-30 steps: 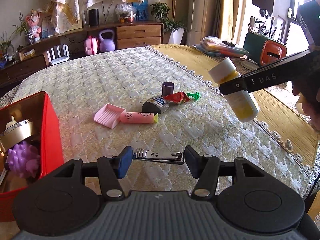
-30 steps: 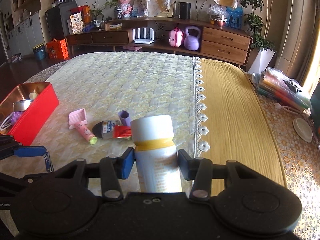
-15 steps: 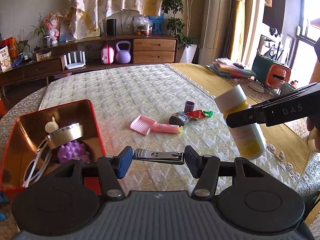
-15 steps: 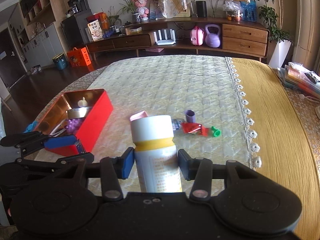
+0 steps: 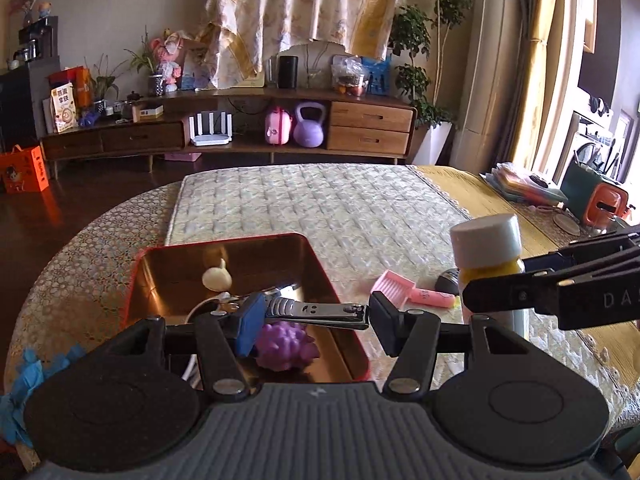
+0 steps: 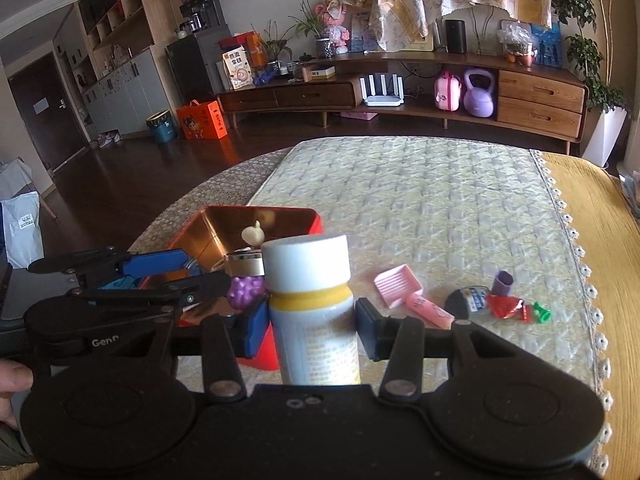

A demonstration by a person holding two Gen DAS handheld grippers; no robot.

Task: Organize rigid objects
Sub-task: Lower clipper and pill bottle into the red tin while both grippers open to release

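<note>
My left gripper (image 5: pixel 316 314) is shut on a silver nail clipper (image 5: pixel 316 313) and holds it over the red tin box (image 5: pixel 320 268). The box holds a purple spiky ball (image 5: pixel 286 344), a cream bulb-shaped piece (image 5: pixel 217 278) and a white cord. My right gripper (image 6: pixel 312 320) is shut on a white-capped bottle with a yellow band (image 6: pixel 312 300), upright, just right of the box (image 6: pixel 316 220). The left gripper (image 6: pixel 168 276) shows in the right wrist view over the box. The bottle (image 5: pixel 486 248) and the right gripper's fingers (image 5: pixel 552 292) show in the left wrist view.
On the quilted cloth (image 6: pixel 420 200) lie a pink tray (image 6: pixel 398 284), a pink tube (image 6: pixel 430 310), a dark oval item (image 6: pixel 466 300), a purple cap (image 6: pixel 504 283), a red wrapper (image 6: pixel 506 306) and a green piece (image 6: pixel 541 313). A yellow cloth (image 6: pixel 600 240) covers the table's right side.
Both grippers have swung left toward the red box. The nail clipper now hangs over the box, and the bottle has come close beside it.
</note>
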